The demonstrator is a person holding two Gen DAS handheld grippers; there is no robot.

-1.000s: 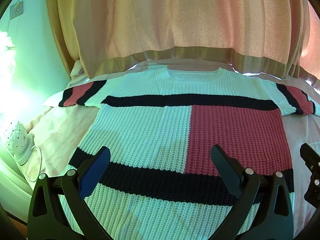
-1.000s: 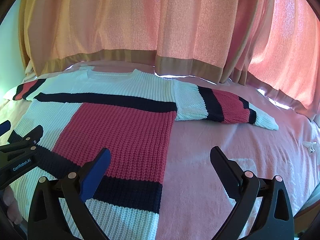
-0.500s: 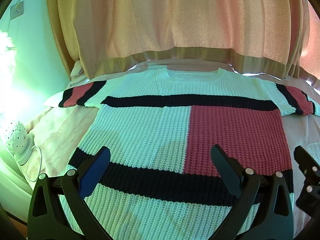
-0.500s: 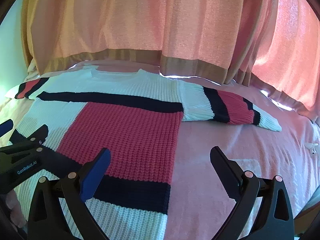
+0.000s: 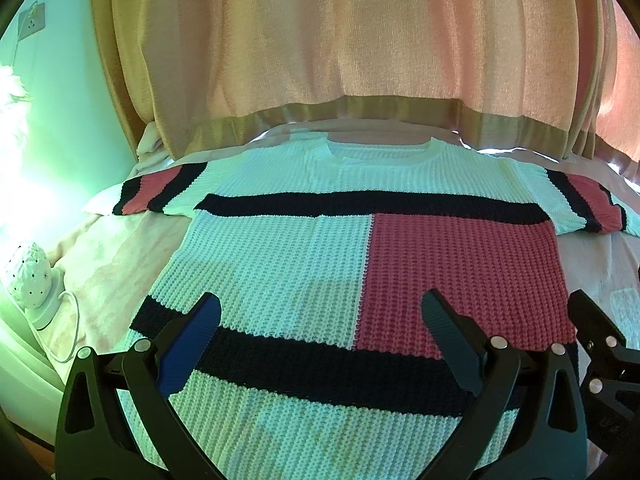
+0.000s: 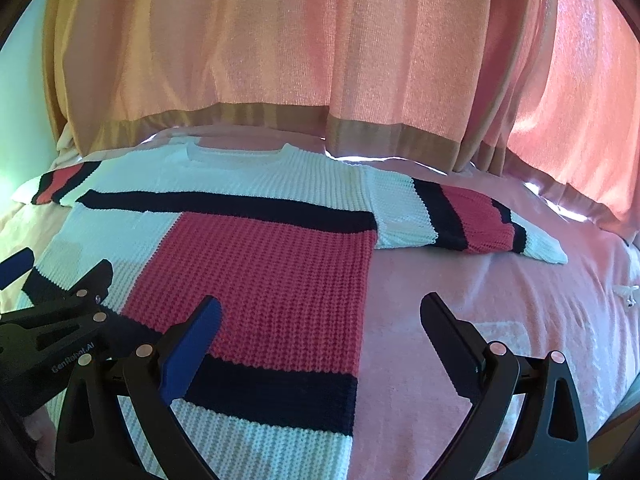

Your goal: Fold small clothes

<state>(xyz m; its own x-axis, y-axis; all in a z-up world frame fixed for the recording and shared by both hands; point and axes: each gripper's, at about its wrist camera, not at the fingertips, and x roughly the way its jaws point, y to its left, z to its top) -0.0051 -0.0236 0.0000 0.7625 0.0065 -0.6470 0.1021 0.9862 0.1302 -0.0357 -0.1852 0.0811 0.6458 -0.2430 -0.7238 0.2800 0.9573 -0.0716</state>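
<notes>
A knit sweater (image 5: 320, 248) in white, red and navy blocks lies flat on the bed, neck away from me, both sleeves spread out. It also shows in the right wrist view (image 6: 264, 264), with its right sleeve (image 6: 472, 220) stretched over the pink sheet. My left gripper (image 5: 320, 320) is open and empty above the hem, over the lower navy band. My right gripper (image 6: 320, 320) is open and empty above the sweater's lower right corner and side edge. Each gripper shows at the edge of the other's view.
A pink sheet (image 6: 500, 312) covers the bed. Peach curtains (image 5: 340, 40) hang close behind the far edge. A white perforated lamp (image 5: 30, 276) with a cord stands at the left beside the bed. A small white object (image 6: 628, 294) lies on the sheet far right.
My right gripper has shifted left toward the sweater's lower right corner, so more of it shows in the left view. My left gripper has barely moved. Both stay open.
</notes>
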